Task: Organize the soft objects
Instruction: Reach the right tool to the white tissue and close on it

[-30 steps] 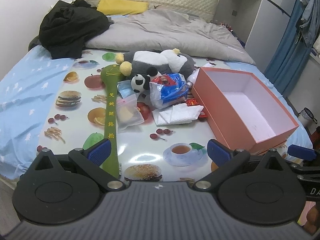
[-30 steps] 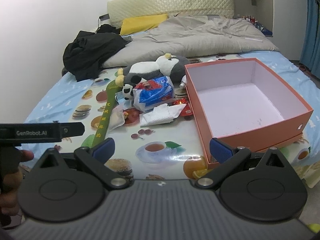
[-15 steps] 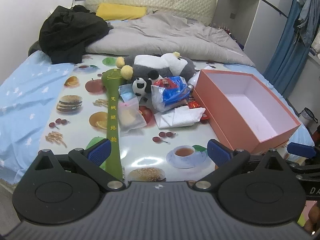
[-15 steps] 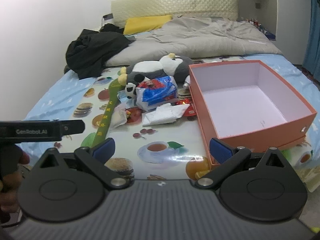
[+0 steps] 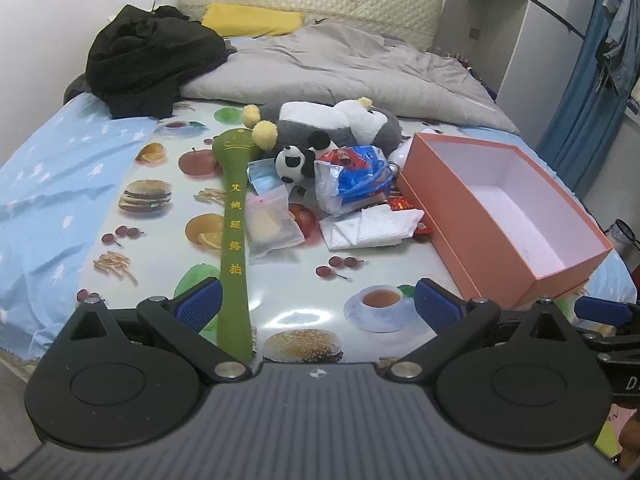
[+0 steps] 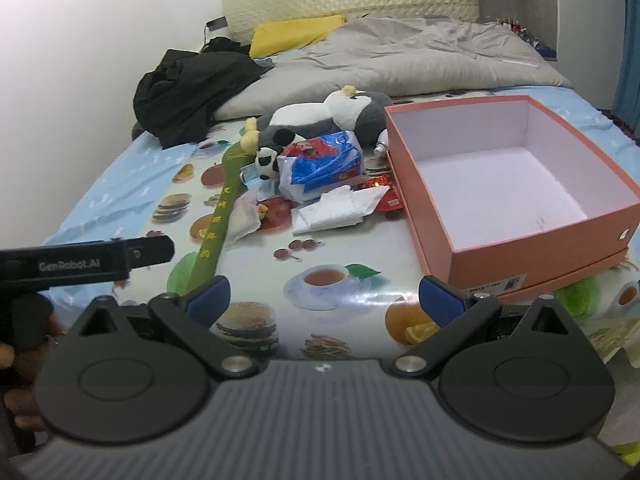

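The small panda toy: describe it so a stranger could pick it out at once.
Start at the open orange box on the fruit-print mat and look left to the pile beside it. The small panda toy lies at the pile's middle, between the green padded stick and the blue tissue pack. Unlike the big grey plush behind it, it is tiny, white-faced with black ears.
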A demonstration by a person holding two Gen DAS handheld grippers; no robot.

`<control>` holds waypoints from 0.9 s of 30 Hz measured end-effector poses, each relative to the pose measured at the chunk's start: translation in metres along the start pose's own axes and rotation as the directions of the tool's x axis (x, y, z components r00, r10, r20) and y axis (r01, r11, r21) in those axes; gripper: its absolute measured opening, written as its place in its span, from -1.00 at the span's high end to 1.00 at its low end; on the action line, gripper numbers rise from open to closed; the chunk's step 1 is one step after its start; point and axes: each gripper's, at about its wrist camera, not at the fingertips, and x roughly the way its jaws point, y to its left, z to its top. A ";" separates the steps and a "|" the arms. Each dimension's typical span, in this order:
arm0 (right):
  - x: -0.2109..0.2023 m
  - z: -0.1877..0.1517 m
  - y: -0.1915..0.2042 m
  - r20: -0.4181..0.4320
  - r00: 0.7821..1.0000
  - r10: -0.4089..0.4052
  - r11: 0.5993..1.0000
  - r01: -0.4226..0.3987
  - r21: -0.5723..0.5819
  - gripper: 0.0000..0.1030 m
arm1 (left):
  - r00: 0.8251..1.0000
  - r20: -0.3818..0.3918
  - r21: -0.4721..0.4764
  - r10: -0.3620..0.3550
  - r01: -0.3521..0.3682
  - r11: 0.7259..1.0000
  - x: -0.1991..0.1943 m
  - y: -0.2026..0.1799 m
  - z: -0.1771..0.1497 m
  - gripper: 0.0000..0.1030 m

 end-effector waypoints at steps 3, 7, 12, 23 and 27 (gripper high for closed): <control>0.003 0.000 0.001 -0.002 1.000 -0.004 1.000 0.004 0.002 -1.00 | 1.000 -0.015 -0.010 -0.019 0.019 1.000 0.003 0.004 -0.001 -1.00; 0.009 -0.001 0.004 -0.008 1.000 -0.030 1.000 0.030 -0.007 -0.99 | 1.000 -0.018 -0.012 -0.017 0.017 1.000 0.011 0.007 -0.001 -1.00; 0.024 -0.001 0.004 -0.022 1.000 -0.019 1.000 0.019 -0.006 -0.99 | 0.999 -0.040 -0.034 -0.009 0.008 0.999 0.029 0.014 0.001 -1.00; 0.072 0.011 0.011 -0.050 0.999 0.019 0.999 -0.021 -0.037 -0.94 | 0.995 -0.098 -0.047 0.002 -0.007 0.999 0.093 0.038 0.016 -1.00; 0.092 0.013 0.011 -0.073 0.997 0.023 0.999 -0.026 -0.046 -0.91 | 0.993 -0.115 -0.039 0.013 -0.017 0.999 0.115 0.044 0.020 -1.00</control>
